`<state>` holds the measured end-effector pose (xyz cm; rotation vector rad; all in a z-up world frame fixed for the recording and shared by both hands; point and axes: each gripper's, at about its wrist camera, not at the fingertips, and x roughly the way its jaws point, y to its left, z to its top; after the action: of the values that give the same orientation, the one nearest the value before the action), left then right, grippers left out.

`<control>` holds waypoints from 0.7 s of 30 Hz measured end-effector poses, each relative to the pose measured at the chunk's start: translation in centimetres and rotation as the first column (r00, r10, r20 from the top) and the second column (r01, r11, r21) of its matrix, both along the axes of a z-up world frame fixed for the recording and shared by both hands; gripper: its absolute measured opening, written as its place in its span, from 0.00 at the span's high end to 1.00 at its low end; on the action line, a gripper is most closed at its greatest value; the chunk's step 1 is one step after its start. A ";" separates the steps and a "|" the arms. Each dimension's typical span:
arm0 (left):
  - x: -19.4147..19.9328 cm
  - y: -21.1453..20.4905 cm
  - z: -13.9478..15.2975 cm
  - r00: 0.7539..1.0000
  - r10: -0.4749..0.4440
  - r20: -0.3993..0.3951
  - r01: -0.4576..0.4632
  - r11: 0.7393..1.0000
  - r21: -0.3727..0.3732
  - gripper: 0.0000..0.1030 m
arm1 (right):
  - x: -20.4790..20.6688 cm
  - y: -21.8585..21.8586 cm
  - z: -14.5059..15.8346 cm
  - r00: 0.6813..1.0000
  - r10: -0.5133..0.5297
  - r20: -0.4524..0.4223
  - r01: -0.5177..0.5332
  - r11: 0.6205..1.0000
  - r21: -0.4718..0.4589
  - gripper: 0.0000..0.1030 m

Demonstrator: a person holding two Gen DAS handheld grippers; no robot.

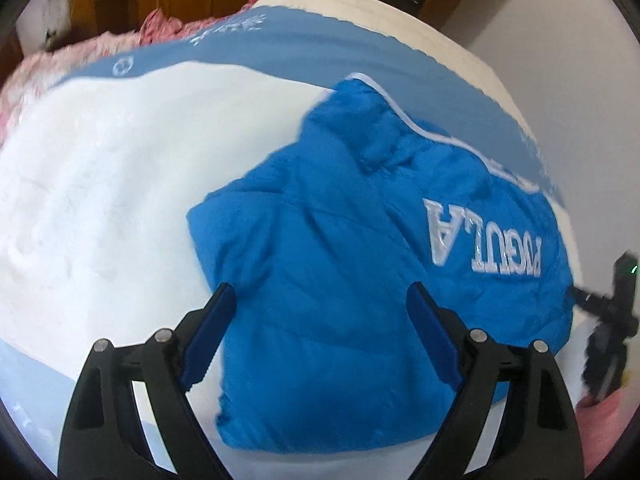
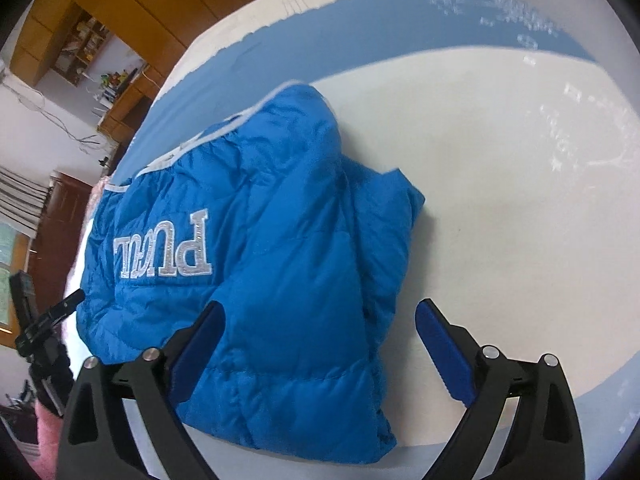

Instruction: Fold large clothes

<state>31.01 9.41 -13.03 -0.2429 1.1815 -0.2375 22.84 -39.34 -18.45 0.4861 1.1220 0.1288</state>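
The jacket (image 1: 340, 280) is smeared by motion blur; its white lettering (image 2: 168, 248) is partly lost in folds; shelf items (image 2: 86, 46) are too small to tell

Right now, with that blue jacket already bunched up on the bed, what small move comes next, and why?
Probably lower the right gripper onto the near edge of the jacket and close. Both grippers are open and hold nothing, with the left gripper also above it, and the jacket looks only partly folded.
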 end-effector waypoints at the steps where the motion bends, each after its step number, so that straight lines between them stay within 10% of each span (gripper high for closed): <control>1: 0.3 0.4 -0.3 1.000 -0.002 -0.010 0.002 1.000 -0.021 0.16 | 0.2 -0.2 -0.3 1.000 0.001 -0.005 -0.001 1.000 0.018 0.07; 16: 2.5 -1.2 -3.4 0.997 -0.061 -0.052 0.056 0.994 -0.098 0.08 | 3.7 -0.5 -2.8 0.999 0.037 -0.015 -0.034 0.987 0.154 0.08; 21: 1.7 -2.6 -2.2 0.997 -0.076 -0.026 0.076 0.997 -0.012 0.48 | 4.6 -0.1 -2.2 0.998 0.067 -0.007 -0.064 0.977 0.205 0.55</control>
<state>32.74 6.86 -15.24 -0.2111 1.2169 -0.3084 27.48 -39.42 -20.61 0.6346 1.1445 0.3014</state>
